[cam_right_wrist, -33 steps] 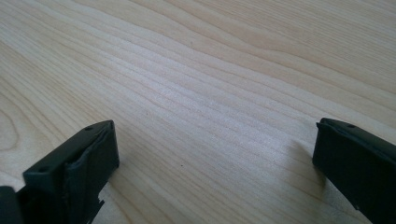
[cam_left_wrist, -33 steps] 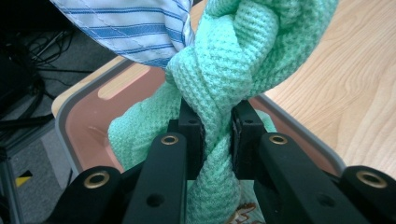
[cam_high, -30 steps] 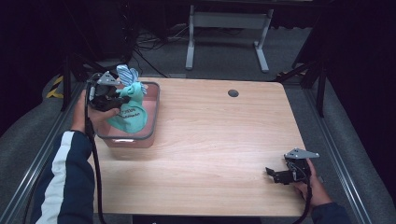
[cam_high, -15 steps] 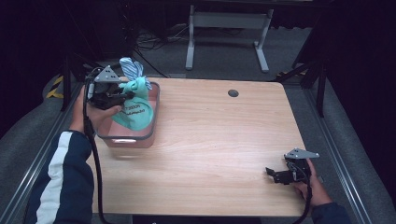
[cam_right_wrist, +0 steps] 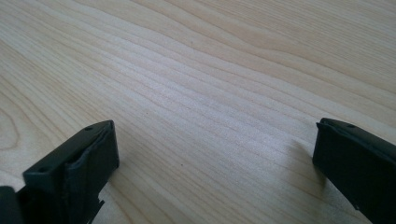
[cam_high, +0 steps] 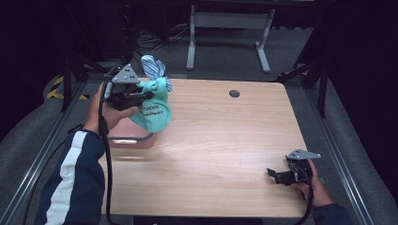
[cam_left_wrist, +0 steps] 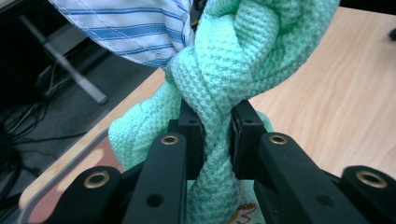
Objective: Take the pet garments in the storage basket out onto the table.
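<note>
**Left claw clamped on the green cloth**

Your left claw (cam_high: 143, 95) is clamped on the twisted neck of the mint-green cloth (cam_high: 152, 112), holding it above the pink tray (cam_high: 129, 138) at the desk's (cam_high: 225, 154) left edge. A blue-striped cloth (cam_high: 152, 67) sticks out above. Your right claw (cam_high: 277, 176) rests low on the desk's right side, jaws wide apart.

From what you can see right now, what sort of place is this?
Probably a lab or recording studio rather than a home: a bare wooden table stands in a dark room, floor rails run alongside it, loose cables lie on the carpet, and a metal stand sits behind.
</note>
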`<state>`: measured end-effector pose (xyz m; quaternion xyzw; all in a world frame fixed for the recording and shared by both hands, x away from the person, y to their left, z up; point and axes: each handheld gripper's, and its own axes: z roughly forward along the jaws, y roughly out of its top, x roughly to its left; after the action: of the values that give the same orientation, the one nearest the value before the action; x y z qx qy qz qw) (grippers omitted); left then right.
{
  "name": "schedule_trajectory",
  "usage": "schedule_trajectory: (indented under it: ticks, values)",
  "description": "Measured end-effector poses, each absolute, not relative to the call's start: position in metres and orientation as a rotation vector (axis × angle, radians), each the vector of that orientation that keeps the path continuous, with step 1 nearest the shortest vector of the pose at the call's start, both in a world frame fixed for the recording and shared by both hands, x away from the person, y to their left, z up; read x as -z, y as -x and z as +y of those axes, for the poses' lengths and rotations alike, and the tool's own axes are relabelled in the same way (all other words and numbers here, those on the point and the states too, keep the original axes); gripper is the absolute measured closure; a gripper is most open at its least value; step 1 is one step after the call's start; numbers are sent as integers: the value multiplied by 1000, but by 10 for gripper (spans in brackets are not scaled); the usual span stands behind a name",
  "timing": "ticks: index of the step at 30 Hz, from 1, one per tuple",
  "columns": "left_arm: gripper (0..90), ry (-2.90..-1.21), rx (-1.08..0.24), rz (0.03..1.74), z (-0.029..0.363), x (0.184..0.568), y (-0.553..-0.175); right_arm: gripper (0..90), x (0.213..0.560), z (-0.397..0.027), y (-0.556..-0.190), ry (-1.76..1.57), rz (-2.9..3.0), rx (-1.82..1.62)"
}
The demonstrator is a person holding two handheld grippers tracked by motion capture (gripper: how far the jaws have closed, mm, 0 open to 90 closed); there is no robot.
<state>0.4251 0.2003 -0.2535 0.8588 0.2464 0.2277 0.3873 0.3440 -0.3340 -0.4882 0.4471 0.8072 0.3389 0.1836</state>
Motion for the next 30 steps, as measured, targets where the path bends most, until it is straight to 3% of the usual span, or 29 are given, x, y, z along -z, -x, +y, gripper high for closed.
schedule_trajectory:
  ticks: [13,30]
  values:
    - [782,-2238,-494,494,143,260,-428,7,488,-334,-344,-1260,2276,-957]
    - [781,-2324,-326,391,65,310,-439,7,488,-334,-344,-1261,2276,-957]
